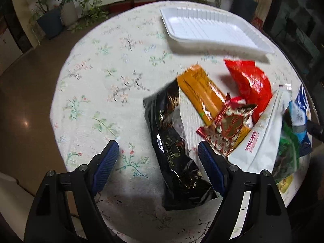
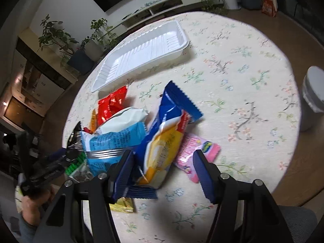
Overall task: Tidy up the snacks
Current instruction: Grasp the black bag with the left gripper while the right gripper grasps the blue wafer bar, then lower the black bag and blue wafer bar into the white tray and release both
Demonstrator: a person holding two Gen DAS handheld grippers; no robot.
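Both tongs wide apart, left tongs (image 1: 158,148), right tongs (image 2: 162,158), empty

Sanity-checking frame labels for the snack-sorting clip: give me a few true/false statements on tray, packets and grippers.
1. The white ribbed plastic tray holds no snacks. True.
2. The left gripper is shut on the glossy black foil packet. False: its jaws are open, the packet lying between them.
3. The red foil packet lies nearer the tray than the pink wrapped packet. True.
4. The right gripper is clamped shut. False: it is open, over the blue and yellow snack bag.
5. The flowered tablecloth is plain blue. False: pale, floral.
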